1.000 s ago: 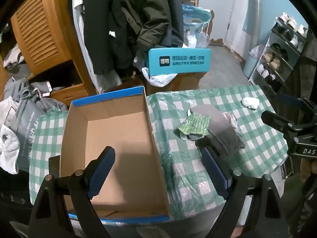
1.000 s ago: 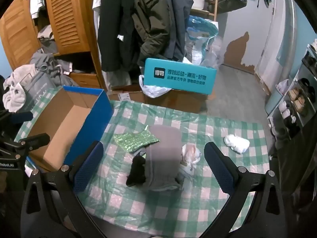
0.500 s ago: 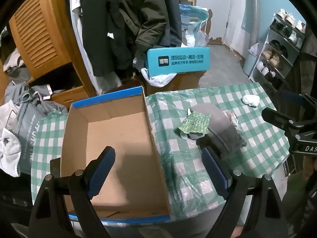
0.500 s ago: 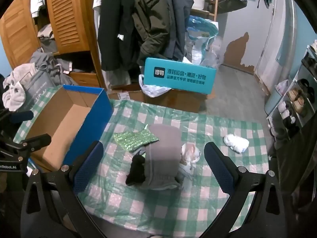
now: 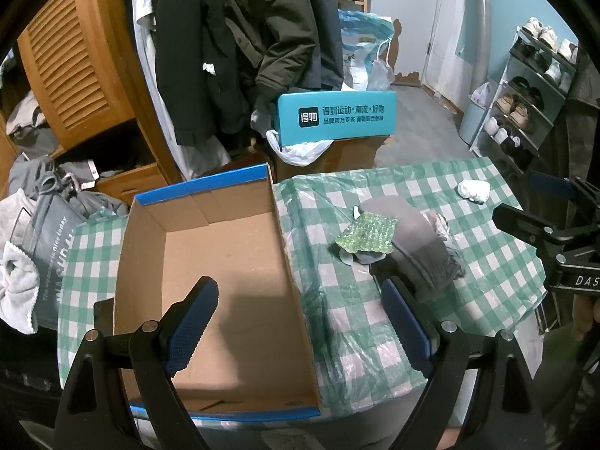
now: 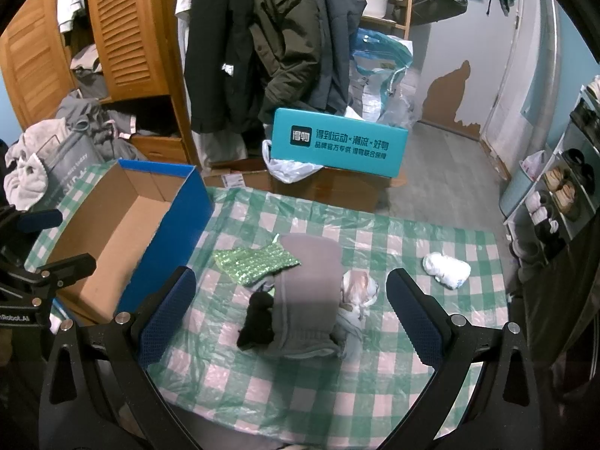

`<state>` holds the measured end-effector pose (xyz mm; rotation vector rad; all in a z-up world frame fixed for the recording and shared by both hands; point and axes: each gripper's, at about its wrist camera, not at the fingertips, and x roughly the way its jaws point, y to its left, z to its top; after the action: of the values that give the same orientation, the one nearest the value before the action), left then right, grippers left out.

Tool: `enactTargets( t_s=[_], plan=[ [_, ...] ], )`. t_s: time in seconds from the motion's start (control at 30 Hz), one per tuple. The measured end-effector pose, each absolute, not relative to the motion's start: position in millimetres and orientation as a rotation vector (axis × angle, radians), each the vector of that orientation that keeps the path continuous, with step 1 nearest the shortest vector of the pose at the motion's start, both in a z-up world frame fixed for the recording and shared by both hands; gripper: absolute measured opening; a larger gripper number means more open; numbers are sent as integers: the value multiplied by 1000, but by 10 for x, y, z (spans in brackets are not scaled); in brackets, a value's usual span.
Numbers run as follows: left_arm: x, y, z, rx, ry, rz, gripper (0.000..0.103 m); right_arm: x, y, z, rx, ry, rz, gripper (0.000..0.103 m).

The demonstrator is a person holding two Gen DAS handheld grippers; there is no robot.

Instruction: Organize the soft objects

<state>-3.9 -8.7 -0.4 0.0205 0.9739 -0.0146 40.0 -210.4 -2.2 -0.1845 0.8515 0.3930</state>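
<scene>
Here both hand-held grippers, left (image 5: 298, 305) and right (image 6: 290, 296), hang released and empty above the counter (image 6: 412, 382). The soft pile (image 6: 305, 296) lies beside the empty box (image 5: 225, 262); a shallow pinch risks lifting only the grey cloth (image 6: 309, 285), scattering the rest.

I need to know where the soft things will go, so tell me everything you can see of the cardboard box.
The cardboard box is an open, lidless shoebox shape: blue outside, plain brown card inside, with nothing in it. It sits upright on the left end of the green checked tablecloth, beside the pile of soft items but apart from it. The open left gripper hovers over it.
</scene>
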Motion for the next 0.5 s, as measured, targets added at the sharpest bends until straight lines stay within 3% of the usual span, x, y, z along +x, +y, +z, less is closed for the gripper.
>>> enactTargets(
  t_s=[0.5],
  plan=[
    [-37, -100, -6, 18, 971, -16, 90, 401, -2102, -19, -185, 852, 392, 101]
  ],
)
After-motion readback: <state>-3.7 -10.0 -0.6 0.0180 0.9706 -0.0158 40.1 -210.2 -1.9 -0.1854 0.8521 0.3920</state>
